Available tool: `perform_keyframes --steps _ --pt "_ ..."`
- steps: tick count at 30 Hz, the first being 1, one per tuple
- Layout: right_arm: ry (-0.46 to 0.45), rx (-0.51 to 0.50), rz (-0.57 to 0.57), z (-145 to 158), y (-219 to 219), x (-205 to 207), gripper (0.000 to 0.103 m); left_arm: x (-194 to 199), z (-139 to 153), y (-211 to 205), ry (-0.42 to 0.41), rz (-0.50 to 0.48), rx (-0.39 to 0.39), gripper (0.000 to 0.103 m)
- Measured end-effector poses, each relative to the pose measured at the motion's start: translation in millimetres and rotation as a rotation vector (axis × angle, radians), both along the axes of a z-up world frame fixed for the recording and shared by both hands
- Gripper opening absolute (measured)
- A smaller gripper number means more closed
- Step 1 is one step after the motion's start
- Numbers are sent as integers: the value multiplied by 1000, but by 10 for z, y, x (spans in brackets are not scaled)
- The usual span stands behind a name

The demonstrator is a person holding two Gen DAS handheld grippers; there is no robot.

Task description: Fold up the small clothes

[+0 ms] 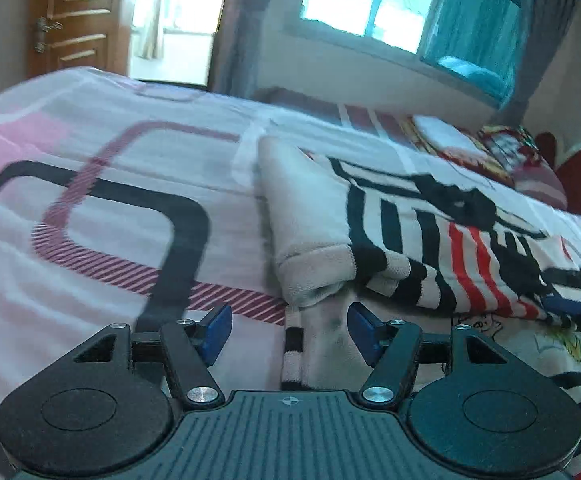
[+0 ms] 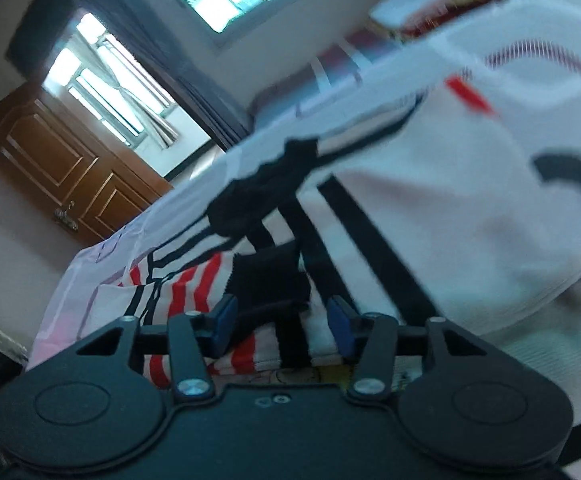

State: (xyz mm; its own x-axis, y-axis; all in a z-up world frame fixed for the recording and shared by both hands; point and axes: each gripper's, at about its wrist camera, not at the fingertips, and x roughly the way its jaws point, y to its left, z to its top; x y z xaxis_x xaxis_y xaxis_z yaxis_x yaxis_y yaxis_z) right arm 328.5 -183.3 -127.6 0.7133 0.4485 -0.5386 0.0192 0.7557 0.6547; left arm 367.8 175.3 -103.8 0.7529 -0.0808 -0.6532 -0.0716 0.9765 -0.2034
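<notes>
On the left side the bed (image 1: 90, 184) is flat and bare, so a tool can pass there freely. On the right the folded striped garment (image 1: 410, 240) lies in the way, with its thick pink roll (image 1: 306, 216) rising above the sheet. Pillows (image 1: 502, 156) close the far end.

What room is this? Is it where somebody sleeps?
Most likely a bedroom. A bed with a pink patterned sheet fills the view, pillows lie at its far end, and there is a curtained window and a wooden door.
</notes>
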Motion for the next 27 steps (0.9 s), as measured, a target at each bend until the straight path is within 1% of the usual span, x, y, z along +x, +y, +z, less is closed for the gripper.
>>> perform_keyframes --steps 2,4,5,6,7,8,10,12,13,15,16,18,19,21,22,24,27 --pt "1 23 -17 -40 30 42 47 96 -33 13 -3 -17 6 64" --pt "4 6 -15 -44 87 95 32 181 -47 30 -5 -20 14 64" --pt "5 -13 -8 -34 117 122 28 224 -58 28 2 -20 18 64" --pt "0 -40 2 -14 161 150 17 259 -78 40 18 -23 26 64" --pt "-8 -67 17 6 198 183 9 317 -114 -1 27 -31 38 64" --pt "-25 -108 31 58 251 198 9 320 -116 -12 22 -38 52 64" --pt "-97 -187 69 244 368 183 9 308 -104 -25 18 -44 73 64" --pt "-203 -249 89 500 441 79 8 305 -101 -11 16 -33 67 64" --pt "-248 -255 85 618 433 13 8 319 -93 -19 14 -30 66 63" --pt "-287 -221 55 760 312 -78 8 312 -98 1 13 -29 58 62" --pt "-298 -229 27 798 231 -130 8 309 -99 4 12 -29 55 62" --pt "-295 -266 -9 770 68 -208 8 321 -110 -25 13 -39 67 62" --pt "-267 -289 -23 682 -10 -207 8 333 -110 -48 15 -45 79 62" --pt "-150 -307 -40 406 -162 -119 8 362 -103 -74 22 -53 93 62" --pt "-117 -293 -50 303 -226 -106 8 363 -97 -74 24 -56 93 62" --pt "-101 -259 -59 194 -305 -141 8 364 -94 -65 27 -67 95 62" --pt "-114 -269 -55 194 -294 -200 8 377 -82 -63 35 -75 96 62"
